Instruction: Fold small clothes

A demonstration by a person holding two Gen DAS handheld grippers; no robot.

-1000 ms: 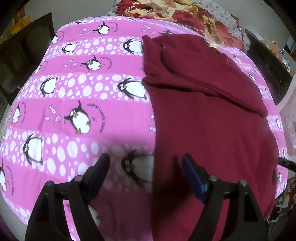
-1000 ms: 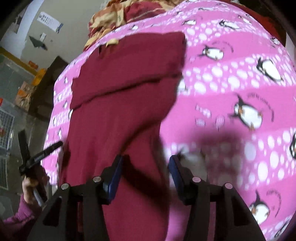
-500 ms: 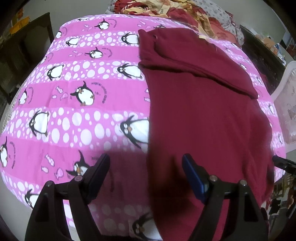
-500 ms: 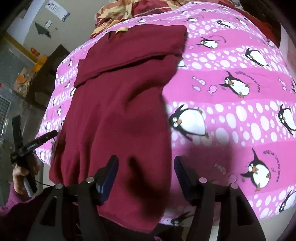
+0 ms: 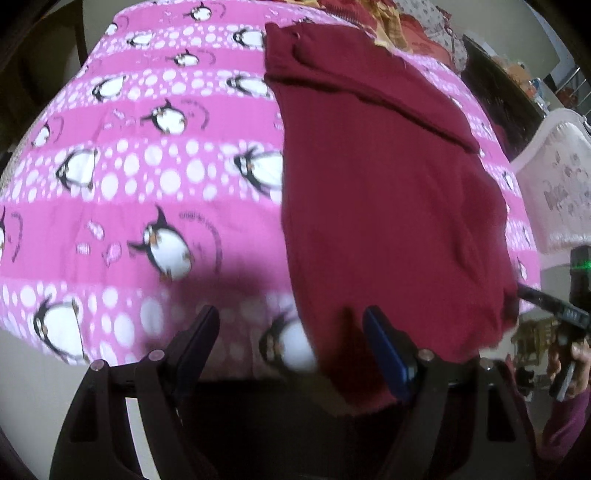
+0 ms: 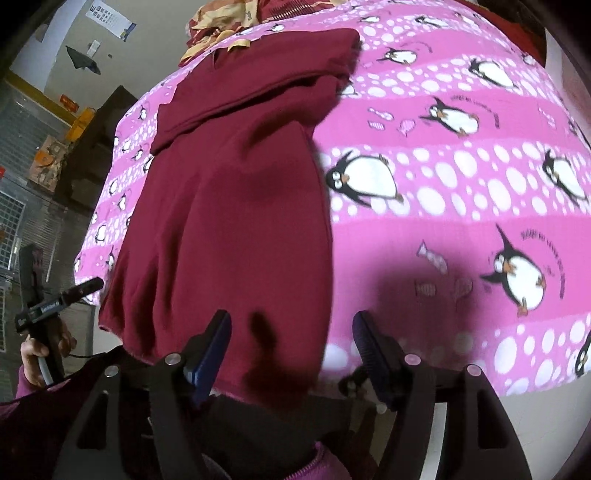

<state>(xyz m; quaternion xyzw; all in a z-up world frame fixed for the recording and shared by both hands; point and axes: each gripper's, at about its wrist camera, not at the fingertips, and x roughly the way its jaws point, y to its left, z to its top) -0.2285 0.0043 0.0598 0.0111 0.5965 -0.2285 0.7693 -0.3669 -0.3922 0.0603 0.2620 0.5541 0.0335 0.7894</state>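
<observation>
A maroon garment (image 5: 388, 184) (image 6: 240, 184) lies flat on the pink penguin blanket (image 5: 147, 184) (image 6: 443, 192), a sleeve folded across its far end. Its near hem reaches the bed's front edge. My left gripper (image 5: 290, 321) hovers open above the hem's left corner, pads clear of the cloth. My right gripper (image 6: 291, 325) hangs over the hem's right corner with its jaws opening; the cloth lies below the gap and neither pad presses on it. Each gripper also shows in the other's view, held by a hand: the right gripper (image 5: 546, 302), the left gripper (image 6: 55, 299).
A heap of red and yellow clothes (image 5: 388, 18) (image 6: 229, 18) sits at the bed's far end. A white padded piece (image 5: 554, 184) stands to the bed's right, dark furniture (image 6: 92, 147) and a wire rack (image 6: 11, 221) to its left.
Both grippers have drawn back towards the bed's near edge, so the hem and the edge now show. The right jaws have spread wider. The garment lies as before.
</observation>
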